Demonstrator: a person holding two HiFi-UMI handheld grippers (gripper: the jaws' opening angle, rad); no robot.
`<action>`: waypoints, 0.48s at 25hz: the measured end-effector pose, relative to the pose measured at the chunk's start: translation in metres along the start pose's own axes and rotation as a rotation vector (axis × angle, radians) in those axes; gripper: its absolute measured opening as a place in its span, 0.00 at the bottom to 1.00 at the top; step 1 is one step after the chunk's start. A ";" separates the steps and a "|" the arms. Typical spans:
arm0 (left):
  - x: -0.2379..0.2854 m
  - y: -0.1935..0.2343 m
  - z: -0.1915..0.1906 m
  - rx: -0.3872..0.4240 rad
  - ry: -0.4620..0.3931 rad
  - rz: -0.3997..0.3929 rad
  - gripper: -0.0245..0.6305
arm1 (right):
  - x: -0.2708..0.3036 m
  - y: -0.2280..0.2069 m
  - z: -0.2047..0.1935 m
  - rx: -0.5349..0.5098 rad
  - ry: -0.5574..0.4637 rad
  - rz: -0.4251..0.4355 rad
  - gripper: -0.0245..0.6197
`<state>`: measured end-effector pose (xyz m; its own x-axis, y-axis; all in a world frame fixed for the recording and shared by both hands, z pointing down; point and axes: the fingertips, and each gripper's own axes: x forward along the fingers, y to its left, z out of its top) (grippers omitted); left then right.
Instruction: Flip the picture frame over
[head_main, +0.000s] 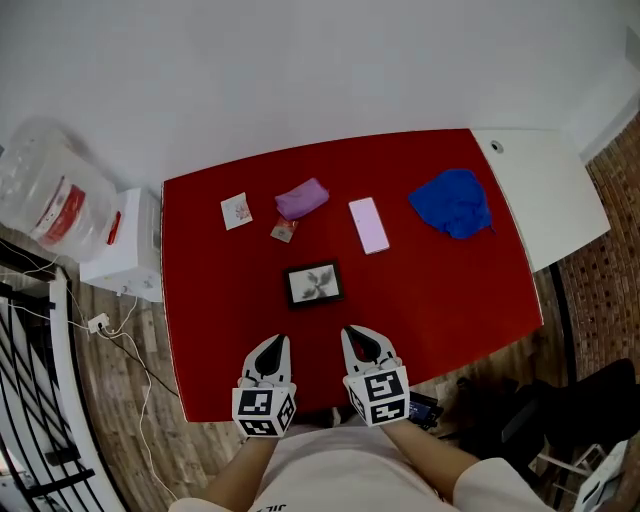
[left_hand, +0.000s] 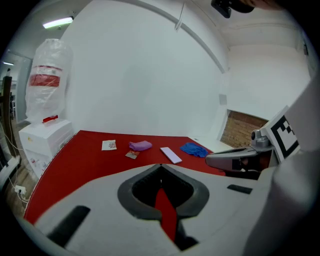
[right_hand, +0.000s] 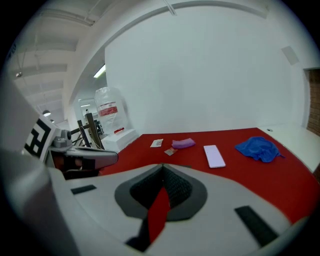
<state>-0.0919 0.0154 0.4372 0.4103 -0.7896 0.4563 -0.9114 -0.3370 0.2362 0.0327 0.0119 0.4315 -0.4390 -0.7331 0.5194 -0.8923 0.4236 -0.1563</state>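
Note:
The picture frame (head_main: 313, 284) is black with a pale flower print and lies face up in the middle of the red table (head_main: 220, 330). My left gripper (head_main: 271, 348) hovers near the table's front edge, a little short of the frame and to its left. My right gripper (head_main: 361, 340) sits beside it, short of the frame and to its right. Both are shut with nothing between the jaws. In the left gripper view the left gripper (left_hand: 160, 166) hides the frame behind its closed jaws, and in the right gripper view the right gripper (right_hand: 163, 167) does the same.
Behind the frame lie a small card (head_main: 236, 210), a purple pouch (head_main: 301, 198), a little packet (head_main: 284, 231), a pale slab (head_main: 368, 225) and a blue cloth (head_main: 452, 203). A white table (head_main: 545, 190) adjoins on the right. A white box (head_main: 125, 240) and a wrapped jug (head_main: 50, 190) stand to the left.

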 end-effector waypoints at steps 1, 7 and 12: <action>0.004 0.005 -0.002 -0.006 0.005 -0.002 0.05 | 0.006 0.000 -0.001 0.000 0.003 -0.004 0.05; 0.029 0.029 -0.014 -0.051 0.031 -0.006 0.05 | 0.046 0.000 -0.014 0.020 0.032 -0.031 0.05; 0.046 0.046 -0.021 -0.082 0.038 -0.012 0.05 | 0.080 0.005 -0.020 0.032 0.050 -0.036 0.05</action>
<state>-0.1146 -0.0252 0.4872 0.4239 -0.7651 0.4846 -0.9011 -0.3023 0.3110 -0.0048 -0.0337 0.4890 -0.4012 -0.7197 0.5667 -0.9108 0.3791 -0.1634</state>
